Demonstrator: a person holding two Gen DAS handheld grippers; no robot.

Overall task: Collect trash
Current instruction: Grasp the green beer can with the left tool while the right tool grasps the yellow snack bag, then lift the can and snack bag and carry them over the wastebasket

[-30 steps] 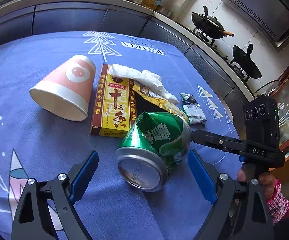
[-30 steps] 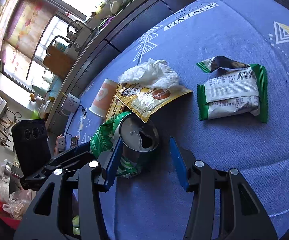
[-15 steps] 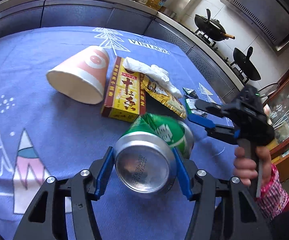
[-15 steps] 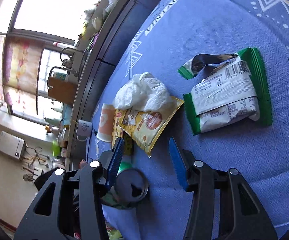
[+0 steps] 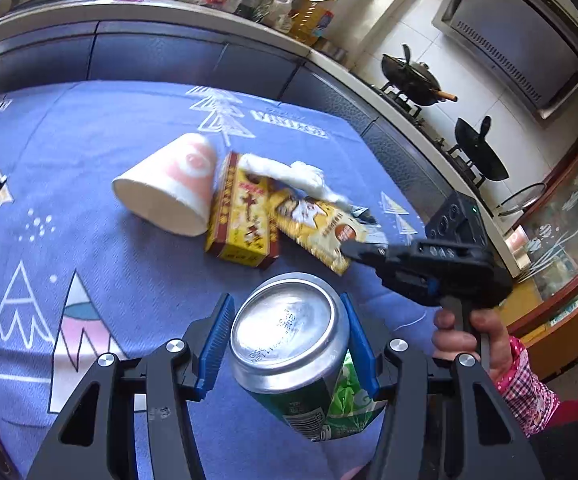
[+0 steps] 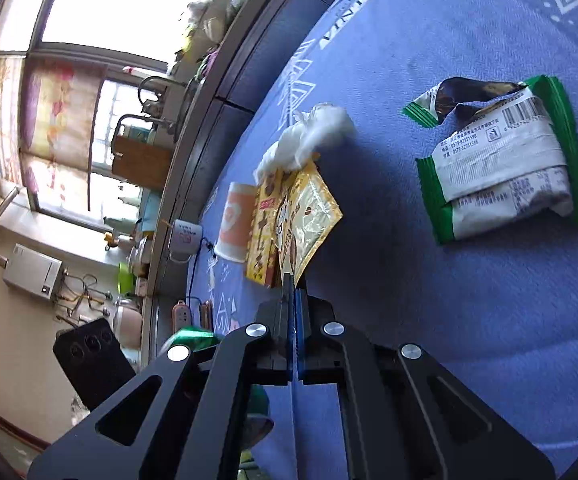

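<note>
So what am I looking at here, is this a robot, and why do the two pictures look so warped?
No robot: a person holds a pair of tongs in each hand, each with a wide-angle camera looking along its fingers. That lens bends the picture.

The left camera shows the left tongs clamped on a green can, lifted off the blue tablecloth. It also sees the right tongs, squeezed shut at the yellow wrapper's edge; whether they pinch it, I cannot tell.

Also on the cloth: a tipped paper cup, a yellow box, a crumpled tissue and a green-edged packet.
</note>
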